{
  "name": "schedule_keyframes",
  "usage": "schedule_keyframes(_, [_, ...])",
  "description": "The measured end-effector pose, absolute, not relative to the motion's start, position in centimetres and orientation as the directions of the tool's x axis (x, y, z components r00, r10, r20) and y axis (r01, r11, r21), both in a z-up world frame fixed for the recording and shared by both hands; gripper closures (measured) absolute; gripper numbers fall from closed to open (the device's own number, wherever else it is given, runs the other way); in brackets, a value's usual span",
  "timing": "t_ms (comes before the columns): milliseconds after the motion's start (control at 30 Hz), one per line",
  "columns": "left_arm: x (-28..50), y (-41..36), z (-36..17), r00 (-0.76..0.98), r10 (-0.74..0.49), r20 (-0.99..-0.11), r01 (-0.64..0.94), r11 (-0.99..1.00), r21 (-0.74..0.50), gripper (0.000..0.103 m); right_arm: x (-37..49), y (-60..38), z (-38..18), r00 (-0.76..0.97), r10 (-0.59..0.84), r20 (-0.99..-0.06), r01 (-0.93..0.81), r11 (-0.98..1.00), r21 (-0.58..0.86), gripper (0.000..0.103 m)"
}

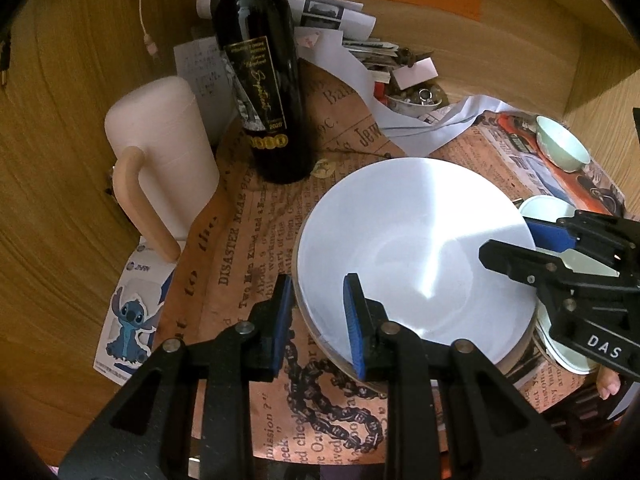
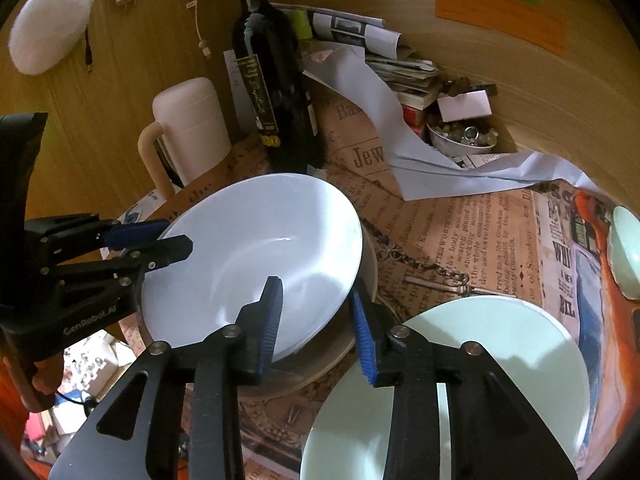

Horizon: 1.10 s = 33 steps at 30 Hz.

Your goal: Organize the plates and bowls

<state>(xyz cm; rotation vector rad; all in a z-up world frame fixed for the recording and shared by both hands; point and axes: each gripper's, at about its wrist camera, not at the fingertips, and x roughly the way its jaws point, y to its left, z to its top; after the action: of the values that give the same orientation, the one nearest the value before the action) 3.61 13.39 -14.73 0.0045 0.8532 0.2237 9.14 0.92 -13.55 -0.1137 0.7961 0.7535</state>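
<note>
Left tongs slant down from the near side, clamped on the left rim of the white plate, which lies mid-table on a beige dish. Right tongs reach in from the right, jaws apart over the opposite rim.

From the right wrist, the right tongs tilt downward, pads straddling the plate's near rim without pressing. The left tongs pinch its far-left rim. A green plate sits beside it toward the table's right edge.
</note>
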Motion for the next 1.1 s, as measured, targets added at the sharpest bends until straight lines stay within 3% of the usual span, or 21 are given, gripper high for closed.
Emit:
schedule_keyframes(133, [3.5, 13.3, -14.0, 0.642, 0.196, -0.741, -0.192, 0.977, 0.092, 0.075, 9.1, 0.4, -13.2, 0.461, 0.581, -0.671, -0.649, 0.736, 0.191, 0.068])
schedule_keyframes(167, [3.5, 13.1, -13.7, 0.648, 0.187, -0.739, -0.181, 0.979, 0.088, 0.073, 9.0, 0.1, -13.0, 0.475, 0.581, -0.661, -0.644, 0.741, 0.188, 0.063])
schedule_keyframes(267, [3.2, 12.5, -12.6, 0.674, 0.177, -0.717, -0.169, 0.982, 0.084, 0.056, 8.8, -1.2, -12.0, 0.526, 0.584, -0.618, -0.624, 0.759, 0.186, 0.043])
schedule_keyframes(333, [3.0, 11.7, -11.5, 0.705, 0.185, -0.684, -0.165, 0.982, 0.094, 0.042, 8.8, -2.3, -11.3, 0.552, 0.587, -0.592, -0.612, 0.767, 0.190, 0.040])
schedule_keyframes(433, [3.0, 10.4, -10.2, 0.735, 0.182, -0.653, -0.146, 0.983, 0.109, 0.033, 9.3, -4.1, -10.5, 0.580, 0.581, -0.571, -0.591, 0.783, 0.197, 0.038])
schedule_keyframes(567, [3.9, 8.7, -8.9, 0.757, 0.143, -0.638, -0.109, 0.990, 0.093, 0.031, 9.9, -6.8, -9.8, 0.624, 0.558, -0.547, -0.548, 0.811, 0.202, 0.036])
schedule_keyframes(733, [6.2, 6.5, -7.9, 0.770, 0.093, -0.632, -0.070, 0.996, 0.062, 0.030, 10.9, -11.0, -9.2, 0.695, 0.497, -0.519, -0.469, 0.861, 0.197, 0.023])
schedule_keyframes(800, [7.3, 5.5, -7.6, 0.771, 0.073, -0.633, -0.049, 0.997, 0.055, 0.028, 11.3, -12.9, -8.9, 0.724, 0.463, -0.511, -0.433, 0.882, 0.187, 0.022])
schedule_keyframes(900, [8.9, 4.1, -7.1, 0.780, 0.044, -0.625, -0.027, 0.999, 0.037, 0.013, 12.3, -15.3, -8.6, 0.758, 0.406, -0.510, -0.377, 0.911, 0.166, 0.022])
schedule_keyframes(1100, [12.4, 0.5, -6.3, 0.779, -0.010, -0.627, 0.047, 0.998, 0.043, 0.012, 14.6, -20.1, -8.6, 0.797, 0.294, -0.527, -0.255, 0.956, 0.147, 0.022])
